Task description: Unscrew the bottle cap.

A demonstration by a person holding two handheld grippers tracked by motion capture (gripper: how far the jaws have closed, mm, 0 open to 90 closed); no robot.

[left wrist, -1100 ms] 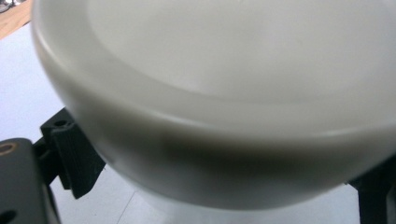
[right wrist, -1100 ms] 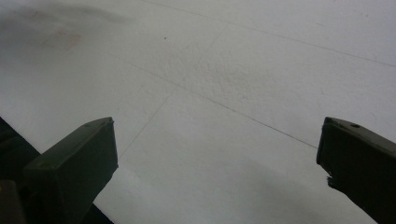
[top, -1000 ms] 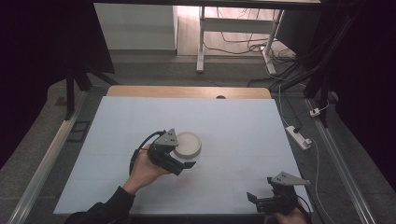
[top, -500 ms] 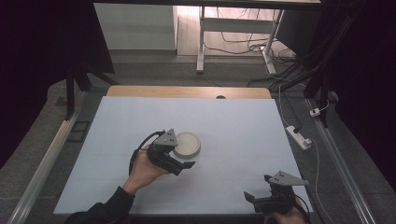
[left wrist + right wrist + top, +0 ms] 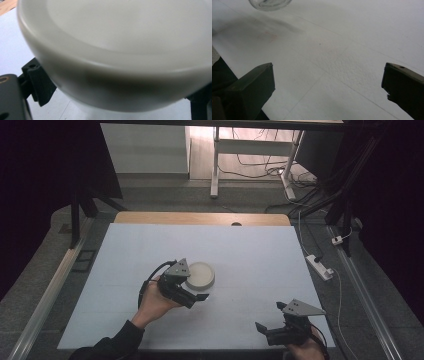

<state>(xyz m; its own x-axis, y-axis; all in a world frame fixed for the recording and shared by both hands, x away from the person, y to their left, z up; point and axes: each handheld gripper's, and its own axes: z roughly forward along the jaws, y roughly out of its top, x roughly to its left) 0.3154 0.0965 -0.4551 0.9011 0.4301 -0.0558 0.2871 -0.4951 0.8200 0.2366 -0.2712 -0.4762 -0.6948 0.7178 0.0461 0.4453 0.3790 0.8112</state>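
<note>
The left gripper (image 5: pixel 192 292) is sitting right up against a white round lidded container (image 5: pixel 200 274) near the middle of the white table (image 5: pixel 250 250). In the left gripper view the container (image 5: pixel 120 55) is looming huge between the two black jaws, one jaw poking out at either side of its rounded wall, so the jaws are straddling it. Whether they're actually pressing on it or just flanking it, I can't tell; the contact spots are hiding behind the container's bulge. From the high view the container is lying just ahead of and a bit to the right of that gripper's body, touching or nearly touching the jaw tips, and the person's left hand (image 5: pixel 152 302) is wrapping the handle from behind.

The right gripper (image 5: pixel 267 330) is hanging out well apart from all that, down at the near right corner of the table, with the right hand (image 5: pixel 302 351) barely peeking in at the bottom edge. Its jaws are spread wide with nothing between them. In the right gripper view there's just bare table (image 5: pixel 337 62) showing between the jaws, and far ahead, up past the left jaw, the bottom of the container (image 5: pixel 270 3) is sneaking in at the top edge.
</note>
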